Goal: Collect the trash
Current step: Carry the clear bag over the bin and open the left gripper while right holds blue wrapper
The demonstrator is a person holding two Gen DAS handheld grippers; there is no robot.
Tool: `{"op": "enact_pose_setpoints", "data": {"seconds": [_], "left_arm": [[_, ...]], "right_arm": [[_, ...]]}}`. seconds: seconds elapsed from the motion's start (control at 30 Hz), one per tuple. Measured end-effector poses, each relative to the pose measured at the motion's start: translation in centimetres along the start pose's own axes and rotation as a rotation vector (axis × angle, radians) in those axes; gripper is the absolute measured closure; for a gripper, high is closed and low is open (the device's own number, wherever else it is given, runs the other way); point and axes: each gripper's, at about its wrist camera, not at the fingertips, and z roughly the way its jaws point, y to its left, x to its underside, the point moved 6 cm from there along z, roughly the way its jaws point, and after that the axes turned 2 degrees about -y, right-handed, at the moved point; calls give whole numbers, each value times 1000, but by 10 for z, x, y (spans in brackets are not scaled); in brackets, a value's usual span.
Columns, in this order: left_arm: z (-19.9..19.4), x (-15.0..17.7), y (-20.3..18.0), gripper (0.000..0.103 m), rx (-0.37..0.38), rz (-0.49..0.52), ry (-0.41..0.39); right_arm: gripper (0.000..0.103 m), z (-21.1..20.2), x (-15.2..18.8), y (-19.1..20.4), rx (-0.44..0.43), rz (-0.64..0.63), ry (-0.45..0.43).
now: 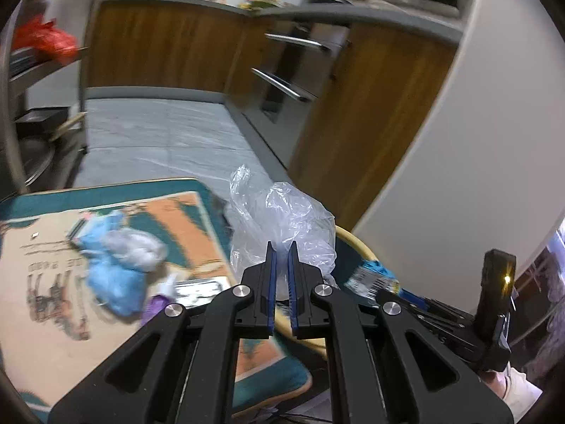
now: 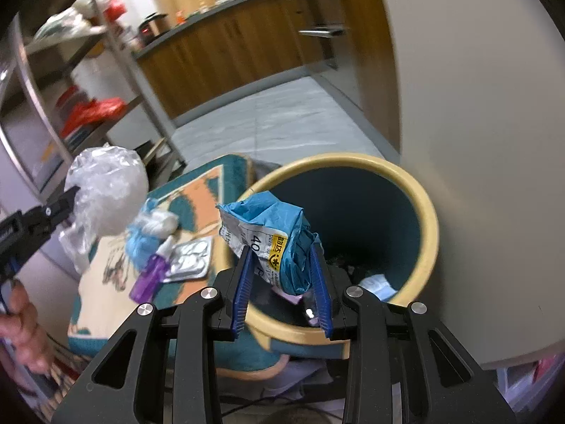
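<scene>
Grippers point forward and downward, each gripping one piece of trash. The left gripper (image 1: 281,247) has its jaws nearly together, pinching a crumpled clear plastic bag (image 1: 279,219) by its lower folds; the bag billows upward from the blue pads, its long axis roughly upright, glossy and see-through with white creases. In the right wrist view that gripper (image 2: 67,198) comes in from the left edge with a hand (image 2: 21,328) behind it, the bag (image 2: 106,194) held above the patterned mat (image 2: 197,190).

The right gripper (image 2: 282,251) has its jaws partly apart, clamped on a crumpled blue wrapper (image 2: 268,233), which stands up between the pads and leans left. It is blue with a white printed panel and a yellow mark, and it hangs above the near rim of the round bin (image 2: 429,219), cream-rimmed and dark blue inside, with scraps lying at the bottom.

On the mat's near part, beside the bin, lie a blue-and-white wad (image 2: 148,229), a purple spray bottle (image 2: 152,275) and a silver blister pack (image 2: 190,254).
</scene>
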Motion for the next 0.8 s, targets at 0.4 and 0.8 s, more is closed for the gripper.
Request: {"op": "enact_pose_setpoints", "data": {"seconds": [0.4, 0.8], "left_arm": [[63, 12, -47, 98, 61, 107, 98], [118, 64, -31, 97, 4, 128, 297]], "right_arm": [[69, 12, 4, -29, 66, 98, 29], [67, 27, 11, -32, 89, 98, 93]]}}
